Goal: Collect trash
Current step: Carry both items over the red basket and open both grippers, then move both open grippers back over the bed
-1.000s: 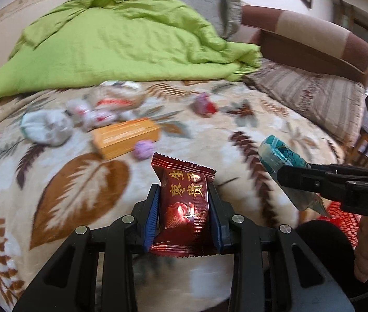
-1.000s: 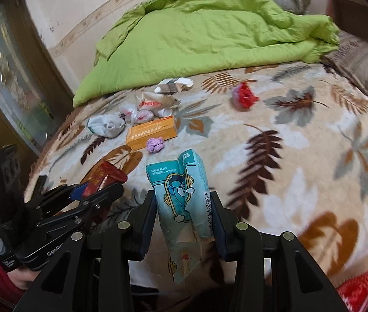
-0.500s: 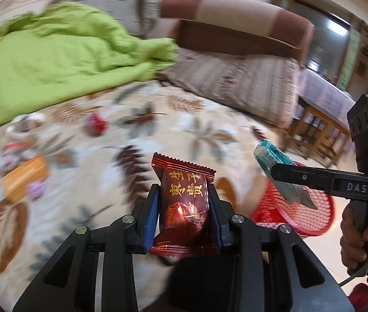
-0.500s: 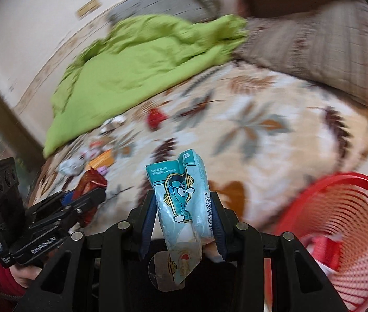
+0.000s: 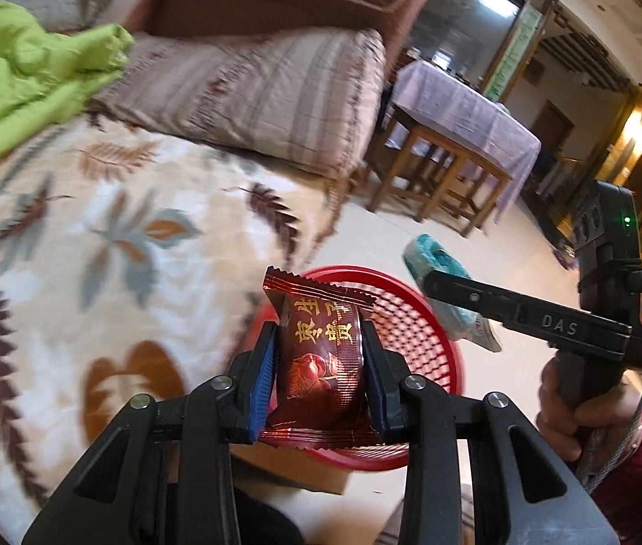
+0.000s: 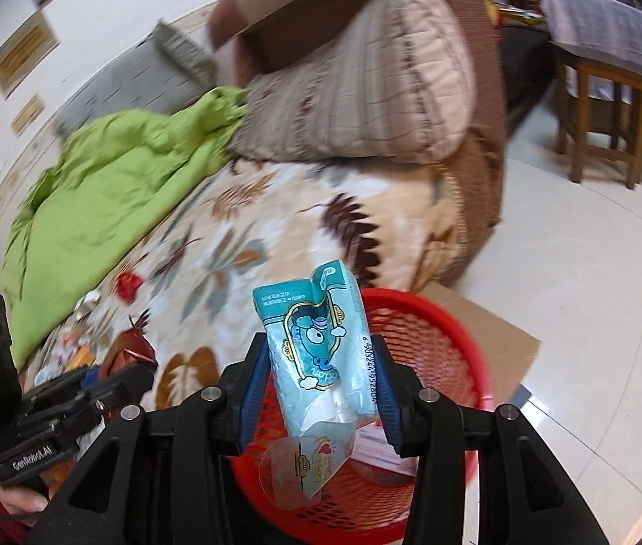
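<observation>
The left hand-held gripper is clamped on a dark red snack wrapper, which stands upright between its 2 blue pads above the near rim of the red mesh basket on the floor beside the bed. The right hand-held gripper grips a teal tissue packet, held over the basket opening.
</observation>
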Demonstrator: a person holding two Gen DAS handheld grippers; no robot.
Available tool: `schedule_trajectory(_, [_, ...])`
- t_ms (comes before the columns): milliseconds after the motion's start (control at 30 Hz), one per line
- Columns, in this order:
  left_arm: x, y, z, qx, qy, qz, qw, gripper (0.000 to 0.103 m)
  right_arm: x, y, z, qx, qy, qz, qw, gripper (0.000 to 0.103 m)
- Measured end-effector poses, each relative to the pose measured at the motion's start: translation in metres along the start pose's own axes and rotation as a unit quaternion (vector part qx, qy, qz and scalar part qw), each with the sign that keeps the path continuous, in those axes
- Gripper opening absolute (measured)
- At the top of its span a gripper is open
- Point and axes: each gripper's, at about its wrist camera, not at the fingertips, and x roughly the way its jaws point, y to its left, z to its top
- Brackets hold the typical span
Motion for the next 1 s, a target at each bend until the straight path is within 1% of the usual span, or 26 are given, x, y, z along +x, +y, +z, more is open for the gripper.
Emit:
schedule_trajectory(33, [0.004, -0.003, 0.001, -0.002, 0.002, -0.005, 1.0, 0.034, 0.0, -0.005, 0.001, 0.005, 0.001, -0.006, 1.0, 0.051])
schedule_trajectory(67, [0.01, -0.007, 0.002, -0.003, 0.007, -0.013, 0.9999, 0.041, 0.001, -0.008, 0.001, 0.01, 0.0, -0.01, 1.0, 0.055])
schedule_trajectory(100, [0.013, -0.009, 0.002, -0.003, 0.011, -0.015, 0.9998, 0.052, 0.0, -0.012, 0.002, 0.016, -0.002, -0.013, 1.0, 0.059])
schedule_trajectory(133, [0.014, -0.01, 0.002, -0.003, 0.009, -0.016, 0.9998, 0.055, 0.0, -0.014, 0.002, 0.018, -0.003, -0.014, 1.0, 0.063])
schedule_trajectory(167, [0.012, -0.009, 0.002, -0.003, 0.005, -0.016, 0.9999, 0.057, 0.0, -0.015, 0.003, 0.019, -0.007, -0.016, 1.0, 0.064])
schedule_trajectory(233, [0.008, -0.006, 0.0, -0.005, 0.004, -0.013, 0.9999, 0.058, 0.0, -0.011, 0.006, 0.014, -0.012, -0.016, 1.0, 0.064])
schedule_trajectory(367, [-0.011, 0.011, -0.005, -0.02, -0.005, 0.009, 0.9998, 0.058, -0.001, -0.001, 0.01, 0.002, -0.02, -0.008, 1.0, 0.064])
schedule_trajectory(500, [-0.04, 0.037, -0.019, -0.036, -0.022, 0.04, 0.9983, 0.06, 0.009, 0.021, 0.011, -0.014, -0.012, 0.026, 0.999, 0.064])
schedule_trajectory(633, [-0.074, 0.07, -0.038, -0.061, -0.036, 0.086, 0.9938, 0.061, 0.024, 0.053, 0.004, -0.042, 0.005, 0.055, 0.998, 0.064])
schedule_trajectory(733, [-0.099, 0.094, -0.049, -0.089, -0.053, 0.108, 0.9888, 0.061, 0.033, 0.078, 0.0, -0.064, 0.015, 0.073, 0.995, 0.064])
schedule_trajectory(800, [-0.117, 0.111, -0.057, -0.11, -0.063, 0.126, 0.9839, 0.061, 0.032, 0.088, 0.002, -0.077, 0.01, 0.073, 0.994, 0.064])
schedule_trajectory(867, [-0.129, 0.122, -0.063, -0.121, -0.07, 0.136, 0.9807, 0.062, 0.022, 0.092, 0.008, -0.09, -0.005, 0.071, 0.993, 0.064])
schedule_trajectory(933, [-0.14, 0.13, -0.071, -0.128, -0.076, 0.143, 0.9785, 0.062, 0.012, 0.093, 0.014, -0.106, -0.018, 0.062, 0.992, 0.064])
schedule_trajectory(1000, [-0.148, 0.139, -0.077, -0.137, -0.081, 0.149, 0.976, 0.062, 0.001, 0.087, 0.019, -0.107, -0.028, 0.052, 0.992, 0.064])
